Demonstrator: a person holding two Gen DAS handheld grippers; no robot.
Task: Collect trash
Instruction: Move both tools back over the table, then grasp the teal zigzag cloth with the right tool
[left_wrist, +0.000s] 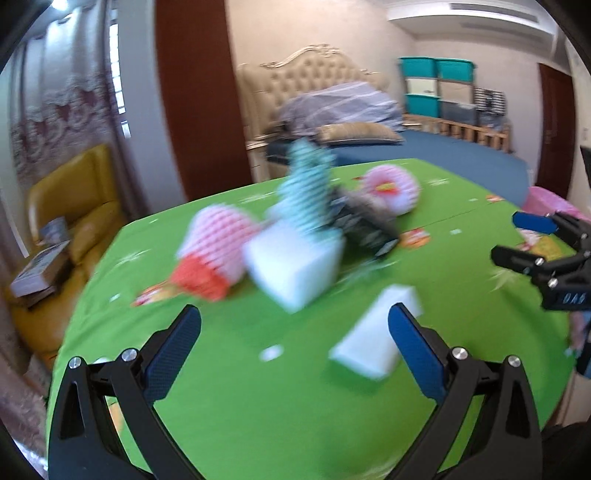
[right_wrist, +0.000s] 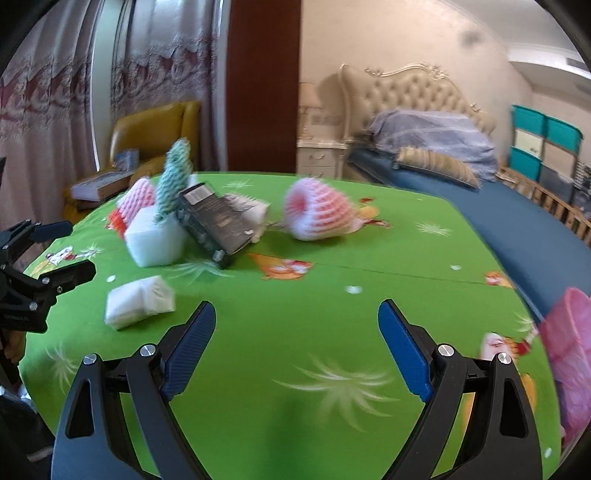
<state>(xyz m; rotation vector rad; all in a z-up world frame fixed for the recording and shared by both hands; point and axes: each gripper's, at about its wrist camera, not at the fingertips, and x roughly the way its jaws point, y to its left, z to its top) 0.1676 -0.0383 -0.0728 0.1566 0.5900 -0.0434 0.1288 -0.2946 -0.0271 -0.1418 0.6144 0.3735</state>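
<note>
1. From the left wrist camera, the left gripper (left_wrist: 294, 334) hangs over the near part of a table with a green printed tablecloth (left_wrist: 258, 406), jaws spread wide and holding nothing.

2. A flat white foam piece (left_wrist: 373, 336) lies on the cloth, partly hidden behind the right blue fingertip; I cannot tell whether the two touch.

3. Farther in, a bigger white foam block (left_wrist: 291, 264) sits with a teal foam net (left_wrist: 306, 184) standing above it. Left of the block lies a pink foam fruit net (left_wrist: 218, 245) with a red end. A dark box (left_wrist: 364, 225) leans on the right of the block, and a second pink net (left_wrist: 395, 186) lies beyond that. This heap is blurred.

4. At the right edge the right gripper (left_wrist: 513, 238) shows, jaws apart, over the cloth. Pink plastic (left_wrist: 550, 205) shows behind it.

5. From the right wrist camera, the right gripper (right_wrist: 296, 323) is held above the green tablecloth (right_wrist: 295, 295), jaws wide, nothing between them.

6. To the near left lies the small white foam piece (right_wrist: 140, 302). Beyond it stands the white foam block (right_wrist: 155, 240), touching the teal net (right_wrist: 173, 177) and the leaning dark box (right_wrist: 210, 221). A pink net (right_wrist: 136, 197) is behind the block, and another pink net (right_wrist: 317, 208) lies apart to the right.

7. The left gripper (right_wrist: 61, 245) enters at the left edge, jaws open. The pink plastic (right_wrist: 569, 354) sits at the right edge.
</note>
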